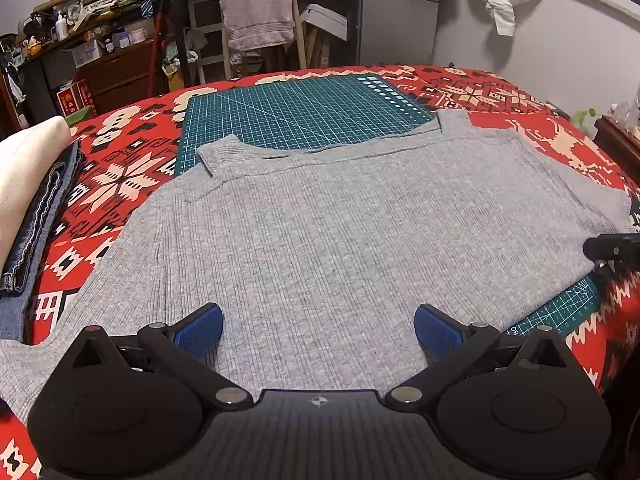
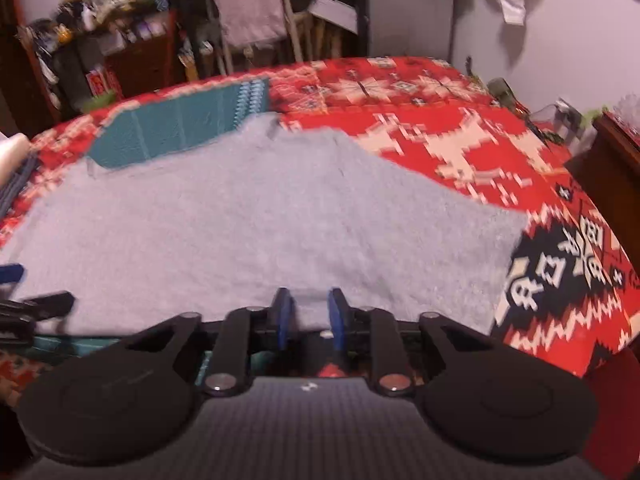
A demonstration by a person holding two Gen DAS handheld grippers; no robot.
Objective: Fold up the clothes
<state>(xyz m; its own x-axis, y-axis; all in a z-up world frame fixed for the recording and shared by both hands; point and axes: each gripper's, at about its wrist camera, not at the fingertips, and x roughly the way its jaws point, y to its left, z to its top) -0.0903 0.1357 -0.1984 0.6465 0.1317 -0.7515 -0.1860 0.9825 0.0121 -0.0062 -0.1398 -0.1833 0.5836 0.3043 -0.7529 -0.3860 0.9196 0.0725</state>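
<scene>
The left gripper (image 1: 319, 330) hovers wide open over a grey ribbed top's (image 1: 320, 232) near hem; the right gripper (image 2: 308, 312), nearly closed, pinches that hem. The top lies flat across the green cutting mat (image 1: 296, 114), neckline toward the bed's far edge.

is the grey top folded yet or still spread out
Spread out: the grey top lies flat in one layer across the green cutting mat, neckline and both shoulders showing.
</scene>
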